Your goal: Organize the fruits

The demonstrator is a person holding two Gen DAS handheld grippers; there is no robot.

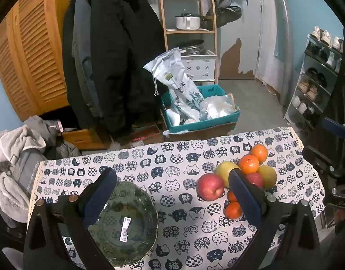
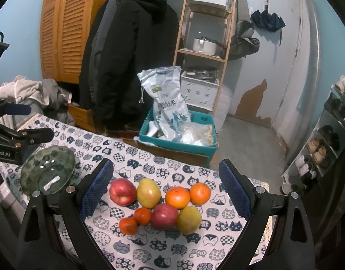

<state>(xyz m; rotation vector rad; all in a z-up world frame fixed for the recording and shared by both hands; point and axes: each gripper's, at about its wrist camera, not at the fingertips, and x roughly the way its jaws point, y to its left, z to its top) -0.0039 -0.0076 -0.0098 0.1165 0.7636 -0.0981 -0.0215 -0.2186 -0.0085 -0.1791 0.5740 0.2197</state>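
I've got both tools above the table, and the cat-print tablecloth (image 2: pixel 149 254) looks like flat woven cotton, matte, with navy and white cat faces all over it. My left gripper (image 1: pixel 172 193) hangs with its jaws spread wide, nothing between them; the pads (image 1: pixel 100 198) are dark blue with a fine mesh grain. Under the left pad sits the glass bowl (image 1: pixel 136 229), smoky green, translucent, with a scalloped rim and a pressed pattern, plus a white barcode sticker (image 1: pixel 125 229) on its floor.

My right gripper (image 2: pixel 165 184) is also gaping open and holding nothing, framing the fruit cluster from above. All the fruit lies on the cloth, none in the bowl. Back row in the right wrist view: a smooth red apple (image 2: pixel 122 192), a yellow-green mango (image 2: pixel 148 193) touching it, then two dimpled oranges (image 2: pixel 177 197) side by side. Front row: two small tangerines (image 2: pixel 127 225) pressed together, a darker red apple (image 2: pixel 165 216) and a second rounder mango (image 2: pixel 189 220), all touching. The bowl stands well apart, to the left of the pile.

Behind the table there's a teal plastic crate (image 2: pixel 179 144) stuffed with crinkly bags.
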